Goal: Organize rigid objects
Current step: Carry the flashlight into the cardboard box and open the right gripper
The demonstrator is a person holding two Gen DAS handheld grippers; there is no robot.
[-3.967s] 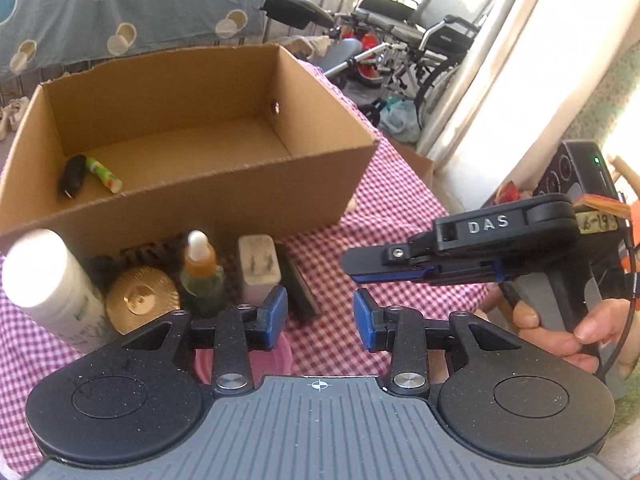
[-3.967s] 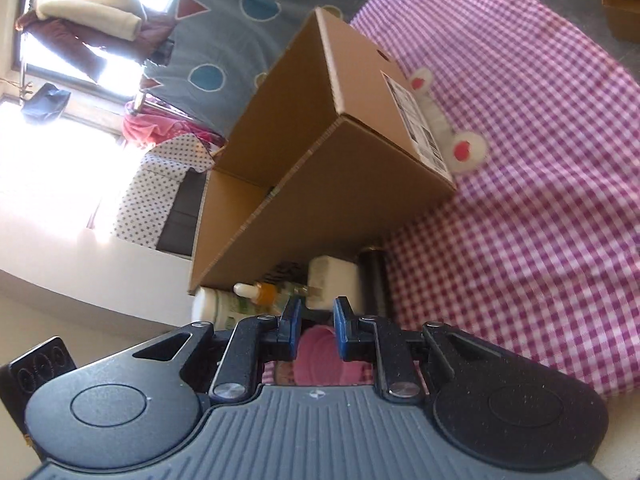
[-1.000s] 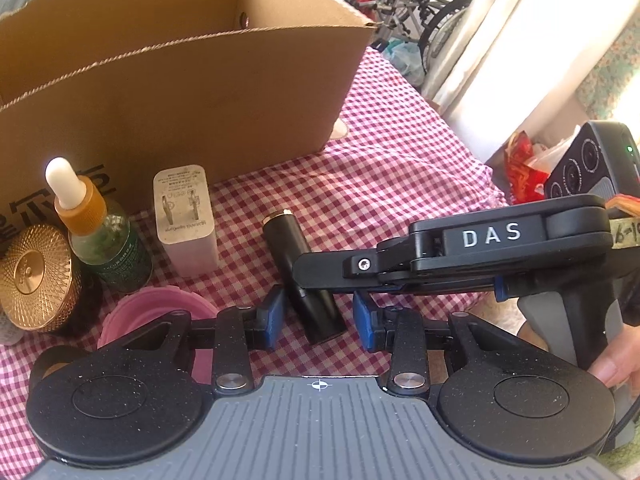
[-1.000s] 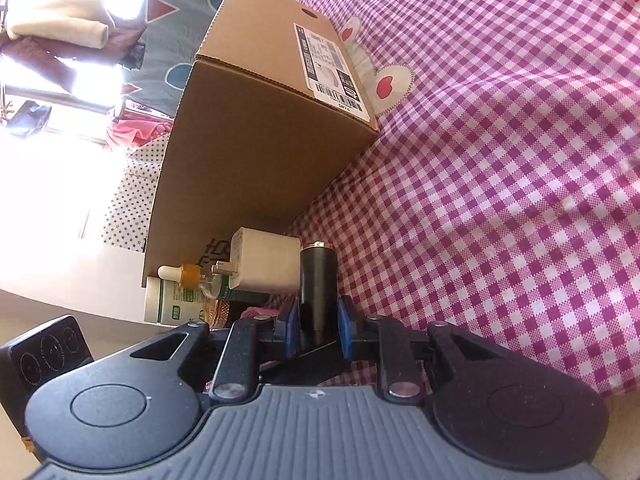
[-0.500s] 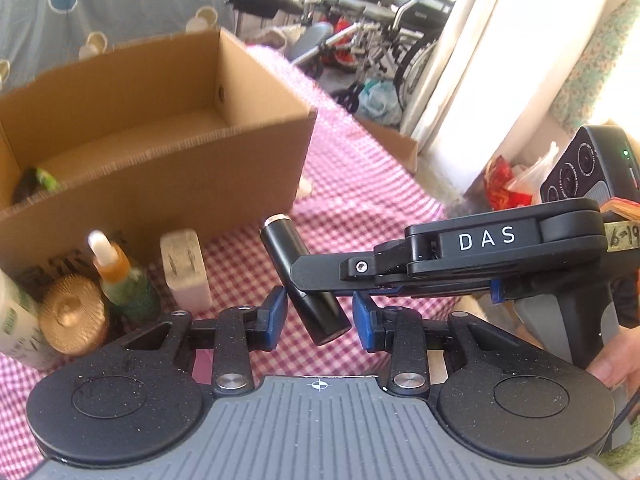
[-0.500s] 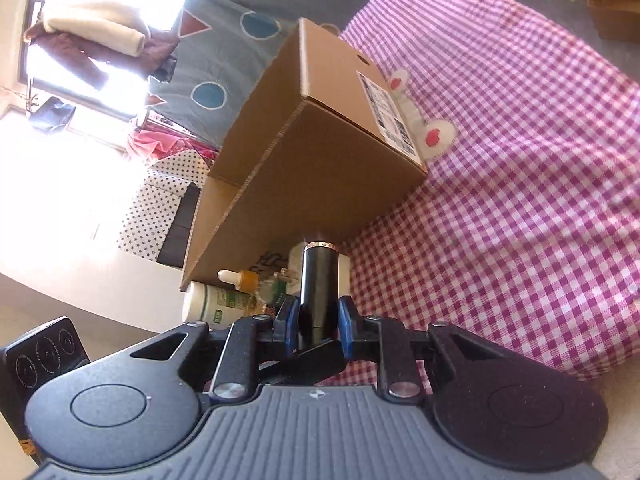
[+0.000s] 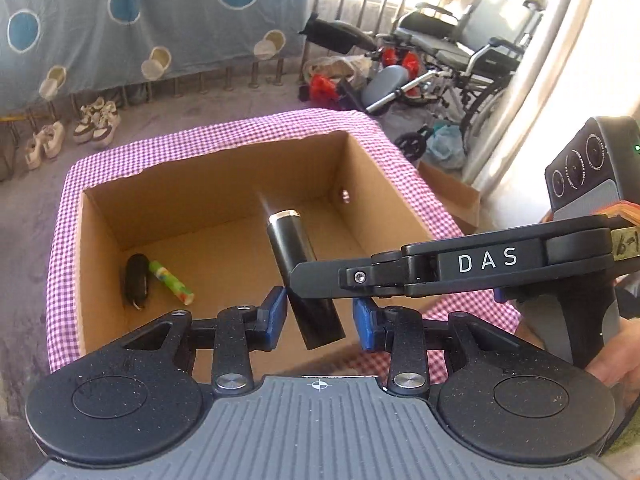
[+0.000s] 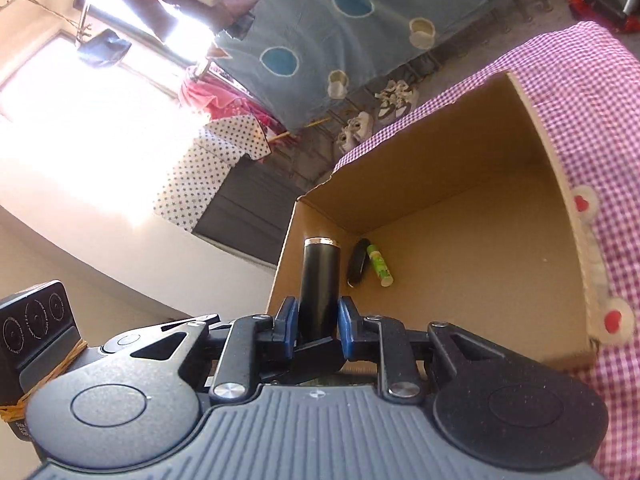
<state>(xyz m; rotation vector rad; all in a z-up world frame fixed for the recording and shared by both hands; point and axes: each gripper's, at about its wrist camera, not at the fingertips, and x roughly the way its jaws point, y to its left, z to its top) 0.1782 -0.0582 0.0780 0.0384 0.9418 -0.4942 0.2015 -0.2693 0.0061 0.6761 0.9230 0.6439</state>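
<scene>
Right gripper clamps the black tube, held in the air over the open box. Left gripper holds nothing, fingers narrowly apart either side of the tube's lower end. In the box: a dark fob beside a green stick.

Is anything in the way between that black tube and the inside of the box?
Nothing visible. The right gripper holds the black tube over the open cardboard box. A small dark item and a green stick lie on the box floor toward one corner, leaving most of it bare.
</scene>
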